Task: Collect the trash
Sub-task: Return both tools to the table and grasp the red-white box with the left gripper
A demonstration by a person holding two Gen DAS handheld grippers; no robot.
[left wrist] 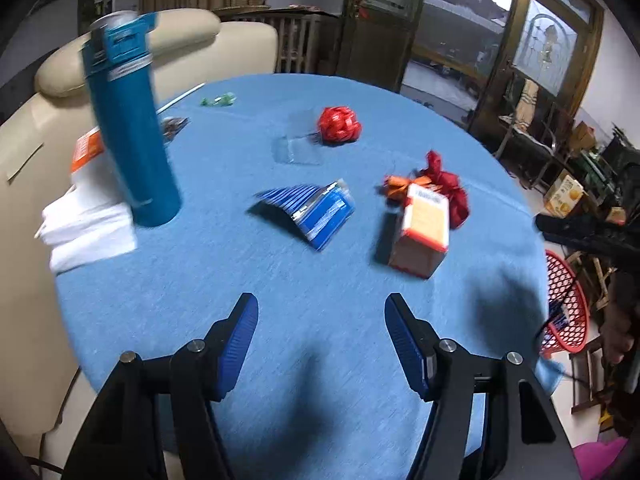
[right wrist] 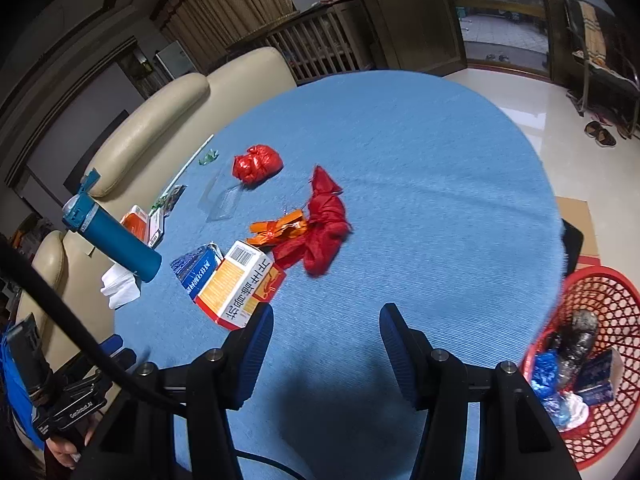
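Trash lies on a round blue table (left wrist: 320, 280): an orange-and-white carton (left wrist: 422, 226) (right wrist: 236, 284), a blue wrapper (left wrist: 316, 210) (right wrist: 196, 266), a red cloth bag (left wrist: 444, 184) (right wrist: 324, 224), an orange wrapper (right wrist: 278, 230), a crumpled red ball (left wrist: 338, 125) (right wrist: 256, 164) and a clear plastic tray (left wrist: 298, 146) (right wrist: 224, 200). My left gripper (left wrist: 320, 328) is open and empty above the near table edge. My right gripper (right wrist: 326, 340) is open and empty, its left finger beside the carton. A red mesh basket (right wrist: 600, 320) (left wrist: 568, 304) holding trash stands off the table's right edge.
A teal bottle (left wrist: 132, 120) (right wrist: 112, 240) stands at the left by white tissues (left wrist: 88, 224) (right wrist: 120, 284) and an orange box (left wrist: 86, 148). A green candy wrapper (left wrist: 218, 100) lies far back. Cream sofas (right wrist: 160, 120) sit behind the table.
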